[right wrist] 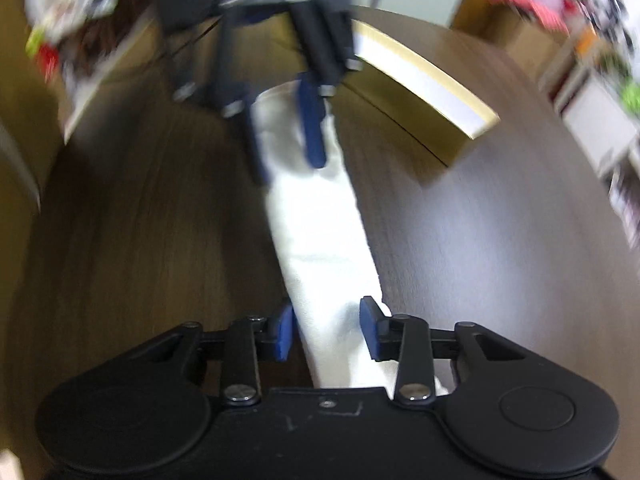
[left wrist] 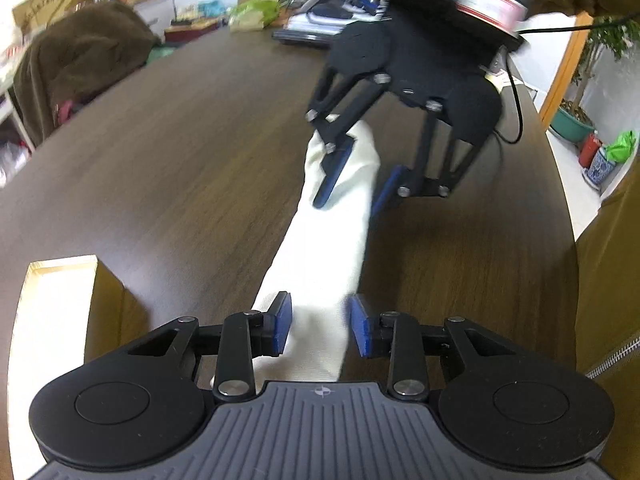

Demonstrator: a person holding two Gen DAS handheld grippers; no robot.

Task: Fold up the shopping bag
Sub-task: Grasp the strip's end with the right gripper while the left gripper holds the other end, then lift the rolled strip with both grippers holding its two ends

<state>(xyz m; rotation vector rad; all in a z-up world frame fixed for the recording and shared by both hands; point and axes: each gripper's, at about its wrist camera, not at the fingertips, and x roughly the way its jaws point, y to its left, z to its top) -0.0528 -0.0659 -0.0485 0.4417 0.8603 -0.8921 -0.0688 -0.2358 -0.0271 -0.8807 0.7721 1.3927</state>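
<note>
The shopping bag [left wrist: 324, 240] is a white cloth folded into a long narrow strip, lying on the dark wooden table [left wrist: 180, 152]. My left gripper [left wrist: 320, 326] is open, its blue pads on either side of the strip's near end. My right gripper [left wrist: 350, 190] is open at the strip's far end, one pad over the cloth, one beside it. In the right wrist view the strip [right wrist: 320, 236] runs from my right gripper [right wrist: 326, 330], open around its near end, to my left gripper [right wrist: 286, 152] at the far end. That view is motion-blurred.
An open cardboard box [left wrist: 60, 312] sits on the table at the left; it also shows in the right wrist view [right wrist: 424, 84]. A brown garment [left wrist: 80, 64], boxes and desk clutter [left wrist: 320, 8] lie at the far end. A black cable [left wrist: 516, 104] trails at the right edge.
</note>
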